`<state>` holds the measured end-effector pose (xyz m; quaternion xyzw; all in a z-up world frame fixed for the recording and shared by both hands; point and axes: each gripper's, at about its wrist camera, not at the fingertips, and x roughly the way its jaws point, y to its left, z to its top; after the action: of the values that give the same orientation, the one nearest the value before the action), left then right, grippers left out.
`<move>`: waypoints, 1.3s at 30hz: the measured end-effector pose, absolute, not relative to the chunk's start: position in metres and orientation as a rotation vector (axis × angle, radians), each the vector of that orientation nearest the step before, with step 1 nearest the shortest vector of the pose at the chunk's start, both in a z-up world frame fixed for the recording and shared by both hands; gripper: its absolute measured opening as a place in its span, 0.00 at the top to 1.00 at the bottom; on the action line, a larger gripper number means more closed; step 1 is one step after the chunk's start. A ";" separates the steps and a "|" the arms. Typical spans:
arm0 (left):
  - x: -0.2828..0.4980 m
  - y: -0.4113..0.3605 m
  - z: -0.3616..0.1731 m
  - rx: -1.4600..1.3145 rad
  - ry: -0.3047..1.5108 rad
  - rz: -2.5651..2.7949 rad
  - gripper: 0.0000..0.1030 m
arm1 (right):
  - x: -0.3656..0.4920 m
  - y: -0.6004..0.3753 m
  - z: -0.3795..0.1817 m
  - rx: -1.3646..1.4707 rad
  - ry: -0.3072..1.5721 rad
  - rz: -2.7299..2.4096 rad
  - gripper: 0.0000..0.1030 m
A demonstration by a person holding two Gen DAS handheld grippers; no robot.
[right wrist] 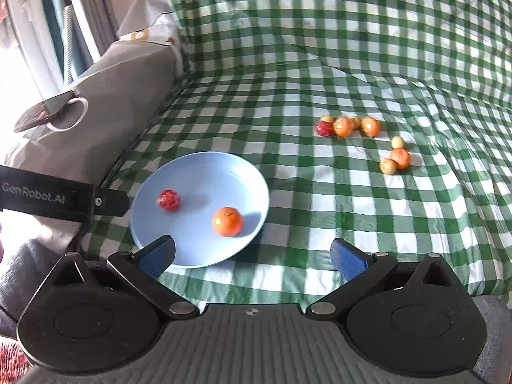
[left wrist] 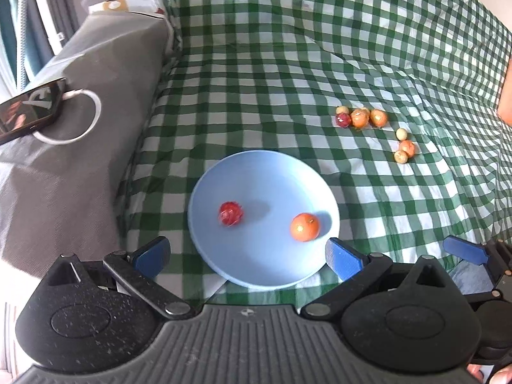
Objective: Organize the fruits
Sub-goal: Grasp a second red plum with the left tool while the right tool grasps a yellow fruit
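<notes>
Two fruits lie in the blue plate [right wrist: 204,172]: orange fruit [right wrist: 227,221], red fruit [right wrist: 169,199] | loose fruits [right wrist: 348,126] are seen on the checked cloth [right wrist: 320,208], ahead-right, nearer the right tongs [right wrist: 252,254] | right and left tongs [left wrist: 248,254] are held wide apart, empty.

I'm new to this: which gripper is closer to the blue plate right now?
Left, slightly. The left gripper hangs open straddling the blue plate's near rim. The right gripper, also open, sits off its right side, only one finger overlapping the rim.

Checked cloth [right wrist: 352,64] carries blue plate [right wrist: 198,172] and loose fruits [right wrist: 371,126].
</notes>
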<state>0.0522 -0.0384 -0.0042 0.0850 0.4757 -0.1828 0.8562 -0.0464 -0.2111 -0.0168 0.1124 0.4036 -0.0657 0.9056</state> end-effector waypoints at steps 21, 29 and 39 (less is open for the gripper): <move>0.173 -0.223 -0.062 0.310 1.020 -0.488 0.00 | 0.022 -0.403 -0.097 0.342 0.760 -0.505 0.01; 0.238 -0.279 -0.120 0.389 1.054 -0.469 0.00 | 0.074 -0.457 -0.129 0.409 0.791 -0.555 0.01; 0.251 -0.298 -0.120 0.348 1.038 -0.594 0.00 | 0.078 -0.439 -0.142 0.400 0.774 -0.542 0.01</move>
<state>0.2511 -0.2981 -0.1204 0.1628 0.4859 -0.2781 0.8125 0.0780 -0.4386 -0.1418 0.1911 0.3701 -0.2594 0.8713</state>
